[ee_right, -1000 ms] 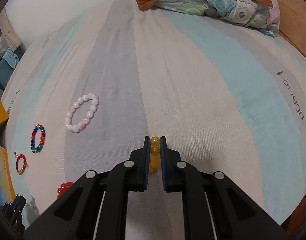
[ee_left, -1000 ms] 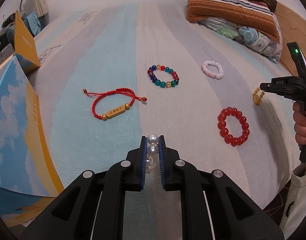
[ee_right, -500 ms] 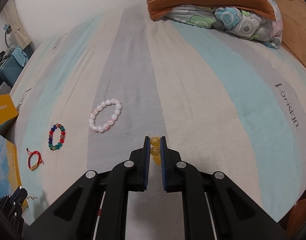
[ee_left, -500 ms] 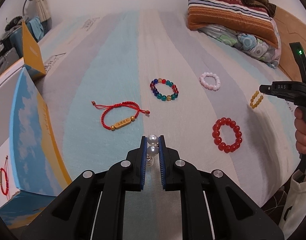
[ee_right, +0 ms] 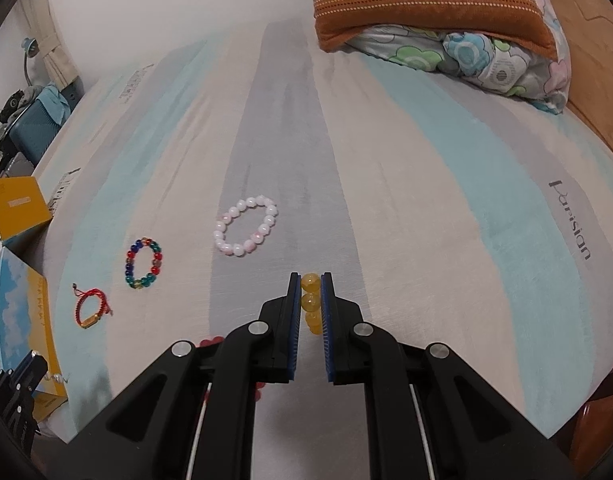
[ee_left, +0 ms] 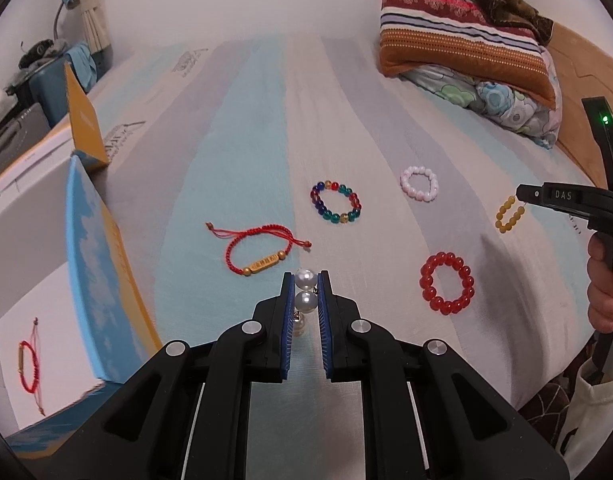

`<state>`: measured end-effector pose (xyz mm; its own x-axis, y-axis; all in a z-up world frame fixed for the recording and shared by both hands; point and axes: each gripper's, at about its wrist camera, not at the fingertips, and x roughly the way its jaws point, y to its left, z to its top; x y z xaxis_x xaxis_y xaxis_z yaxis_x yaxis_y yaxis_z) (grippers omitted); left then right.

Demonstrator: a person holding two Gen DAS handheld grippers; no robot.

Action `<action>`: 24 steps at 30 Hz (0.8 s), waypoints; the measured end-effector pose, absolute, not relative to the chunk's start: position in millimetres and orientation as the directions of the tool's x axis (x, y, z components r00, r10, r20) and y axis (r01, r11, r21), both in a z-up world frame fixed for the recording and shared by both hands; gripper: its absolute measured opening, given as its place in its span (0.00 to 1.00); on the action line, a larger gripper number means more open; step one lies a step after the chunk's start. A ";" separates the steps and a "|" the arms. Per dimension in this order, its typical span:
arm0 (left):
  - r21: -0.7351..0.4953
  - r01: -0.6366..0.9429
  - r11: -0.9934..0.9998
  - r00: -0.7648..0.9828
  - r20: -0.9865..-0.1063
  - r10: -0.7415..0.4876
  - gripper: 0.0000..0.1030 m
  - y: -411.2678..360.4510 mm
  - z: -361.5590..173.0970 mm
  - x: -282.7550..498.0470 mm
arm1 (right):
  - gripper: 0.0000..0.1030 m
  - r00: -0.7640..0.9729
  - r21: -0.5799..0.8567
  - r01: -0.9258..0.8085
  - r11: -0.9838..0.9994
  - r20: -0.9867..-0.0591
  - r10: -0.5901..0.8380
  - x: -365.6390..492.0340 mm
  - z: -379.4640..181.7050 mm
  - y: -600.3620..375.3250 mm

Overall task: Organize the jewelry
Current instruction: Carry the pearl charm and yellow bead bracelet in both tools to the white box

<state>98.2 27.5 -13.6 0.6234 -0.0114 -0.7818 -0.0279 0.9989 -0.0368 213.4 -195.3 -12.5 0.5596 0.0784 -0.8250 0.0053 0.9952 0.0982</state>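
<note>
My left gripper [ee_left: 305, 280] is shut on a white pearl bracelet [ee_left: 305, 300] and holds it above the bed. My right gripper [ee_right: 310, 282] is shut on a yellow bead bracelet [ee_right: 311, 302], which also hangs from it in the left wrist view [ee_left: 508, 216]. On the striped sheet lie a red cord bracelet [ee_left: 258, 254], a multicolour bead bracelet [ee_left: 336, 202], a pale pink bead bracelet [ee_left: 419, 183] and a red bead bracelet [ee_left: 446, 288]. An open box [ee_left: 94, 272] with a sky print stands at the left; a red cord bracelet [ee_left: 26, 364] lies in it.
Stacked pillows [ee_left: 466, 52] lie at the bed's far right by a wooden headboard [ee_left: 586, 80]. A yellow box flap [ee_left: 84, 120] stands at the far left. The bed's front edge runs just below both grippers. A bag [ee_right: 34, 120] and clutter sit beyond the bed.
Both grippers have risen and pulled back with their bracelets, so the bed looks farther away. The box's inside with its red cord bracelet has come into the left wrist view.
</note>
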 end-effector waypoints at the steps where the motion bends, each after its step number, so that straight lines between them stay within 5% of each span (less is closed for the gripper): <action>1: -0.038 -0.029 0.999 0.626 -0.780 -0.011 0.10 28.5 -11.4 97.1 | 0.09 0.563 0.097 0.001 0.995 -0.822 0.080 210.8 -9.4 -192.3; 24: -0.030 -0.074 0.997 0.677 -0.735 0.028 0.10 74.2 40.6 57.4 | 0.09 0.575 0.120 -0.175 0.977 -0.794 0.200 180.4 31.7 -79.6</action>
<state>57.4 74.2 40.6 0.6773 0.0282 -0.7351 -0.0742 0.9968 -0.0301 180.4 -79.6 31.7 0.5747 0.2003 -0.7935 -0.1748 0.9773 0.1200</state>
